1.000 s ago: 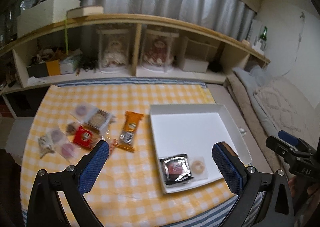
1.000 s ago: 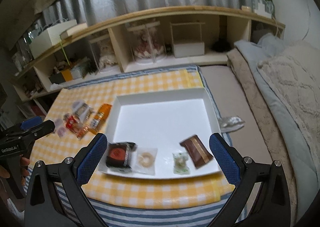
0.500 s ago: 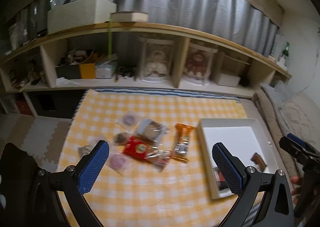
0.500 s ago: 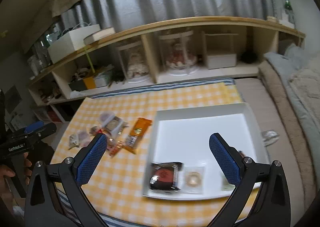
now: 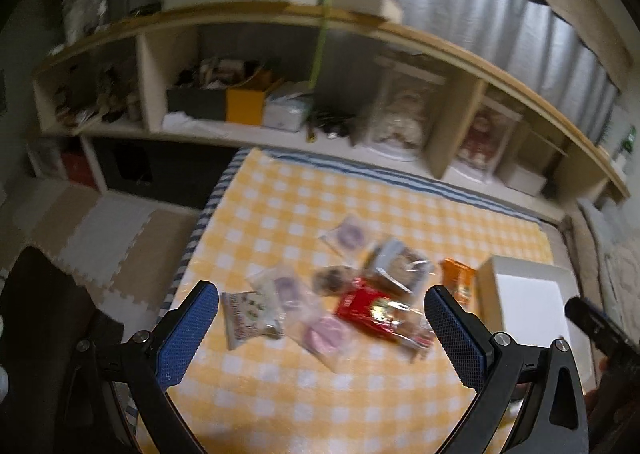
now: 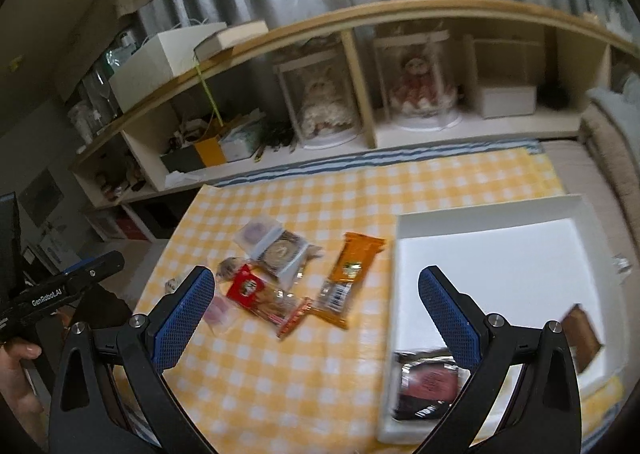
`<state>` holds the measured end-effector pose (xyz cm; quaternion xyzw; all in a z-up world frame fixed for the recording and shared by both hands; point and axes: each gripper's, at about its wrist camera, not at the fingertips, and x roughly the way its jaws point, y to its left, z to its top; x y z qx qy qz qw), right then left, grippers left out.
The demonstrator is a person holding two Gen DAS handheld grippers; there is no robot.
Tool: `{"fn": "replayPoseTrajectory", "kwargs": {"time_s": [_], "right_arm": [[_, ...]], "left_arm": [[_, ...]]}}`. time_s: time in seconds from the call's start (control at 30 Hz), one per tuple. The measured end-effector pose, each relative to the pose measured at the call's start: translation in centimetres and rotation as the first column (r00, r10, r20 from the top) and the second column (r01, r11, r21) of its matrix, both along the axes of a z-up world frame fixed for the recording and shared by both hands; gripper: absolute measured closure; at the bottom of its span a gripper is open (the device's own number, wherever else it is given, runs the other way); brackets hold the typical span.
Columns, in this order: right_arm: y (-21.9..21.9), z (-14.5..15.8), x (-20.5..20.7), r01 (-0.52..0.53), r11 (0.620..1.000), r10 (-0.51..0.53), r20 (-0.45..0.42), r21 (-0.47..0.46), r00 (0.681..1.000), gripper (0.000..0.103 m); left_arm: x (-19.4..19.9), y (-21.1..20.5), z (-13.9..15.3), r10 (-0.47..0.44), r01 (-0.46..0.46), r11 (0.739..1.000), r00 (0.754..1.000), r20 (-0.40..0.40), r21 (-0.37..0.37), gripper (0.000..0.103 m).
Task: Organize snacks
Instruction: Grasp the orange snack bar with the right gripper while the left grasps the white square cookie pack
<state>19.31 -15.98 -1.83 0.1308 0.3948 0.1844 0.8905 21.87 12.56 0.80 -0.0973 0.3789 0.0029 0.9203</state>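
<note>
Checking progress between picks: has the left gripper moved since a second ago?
Yes. The left gripper swung left, away from the white tray, and now frames the loose snack pile on the checked cloth.

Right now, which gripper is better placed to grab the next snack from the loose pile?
Left. The left gripper, open, frames the snack pile directly. The right gripper, also open, looks between the pile and the white tray.

The left gripper hangs wide apart above the snack pile.
</note>
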Motion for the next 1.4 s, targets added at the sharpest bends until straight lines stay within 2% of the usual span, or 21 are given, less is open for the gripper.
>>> {"fn": "replayPoseTrajectory", "kwargs": {"time_s": [0.17,0.27,0.47,0.53,0.63,0.77,0.87,0.93,1.1,1.23,1.33,1.4], "right_arm": [[1.8,-3.1,2.9,-0.003,0.999,0.007,-0.114,0.039,0.993,0.0],[2.4,-5.1,4.7,0.026,0.998,-0.014,-0.178,0.063,0.984,0.0],[3.5,-8.4,7.4,0.068,0.995,-0.044,-0.269,0.078,0.962,0.019],[3.6,-9.7,8.1,0.086,0.993,-0.058,-0.309,0.076,0.949,0.031],[4.0,-11.3,8.9,0.102,0.994,-0.079,-0.361,0.044,0.929,0.042],[4.6,-12.3,9.6,0.112,0.993,-0.114,-0.37,-0.026,0.922,0.045],[5.4,-12.4,10.0,0.106,0.988,-0.139,-0.338,-0.114,0.931,0.049],[6.0,-12.4,10.5,0.083,0.98,-0.138,-0.319,-0.18,0.938,0.056],[6.9,-12.5,11.0,0.04,0.956,-0.13,-0.297,-0.291,0.946,0.058],[7.0,-12.9,11.3,0.021,0.942,-0.129,-0.306,-0.334,0.943,0.058],[6.6,-13.9,11.3,0.013,0.946,-0.131,-0.346,-0.323,0.929,0.058],[6.4,-14.3,11.2,0.006,0.951,-0.122,-0.358,-0.308,0.926,0.06]], "left_arm": [[4.0,1.9,-2.9,0.043,-0.046,0.998,0.996,-0.077,-0.032,0.0],[6.1,2.5,-4.0,0.04,-0.043,0.999,0.996,-0.078,-0.028,0.0],[9.9,3.9,-6.8,-0.016,0.011,0.995,0.999,-0.05,-0.102,0.0],[11.0,4.5,-8.0,-0.045,0.037,0.99,0.998,-0.052,-0.133,0.0],[12.2,5.2,-9.8,-0.093,0.082,0.984,0.993,-0.069,-0.159,0.0],[13.7,5.5,-12.2,-0.172,0.154,0.973,0.981,-0.093,-0.169,0.0],[14.1,6.0,-13.7,-0.165,0.143,0.974,0.979,-0.118,-0.176,0.001],[14.3,6.1,-14.2,-0.181,0.154,0.969,0.975,-0.131,-0.191,0.001],[13.8,5.5,-14.6,-0.25,0.218,0.957,0.955,-0.162,-0.193,0.002],[12.8,4.8,-14.6,-0.294,0.258,0.948,0.934,-0.204,-0.187,0.002],[11.8,4.1,-14.5,-0.321,0.286,0.943,0.917,-0.239,-0.17,0.002],[11.5,3.6,-14.5,-0.327,0.296,0.943,0.906,-0.268,-0.151,0.009]]}}
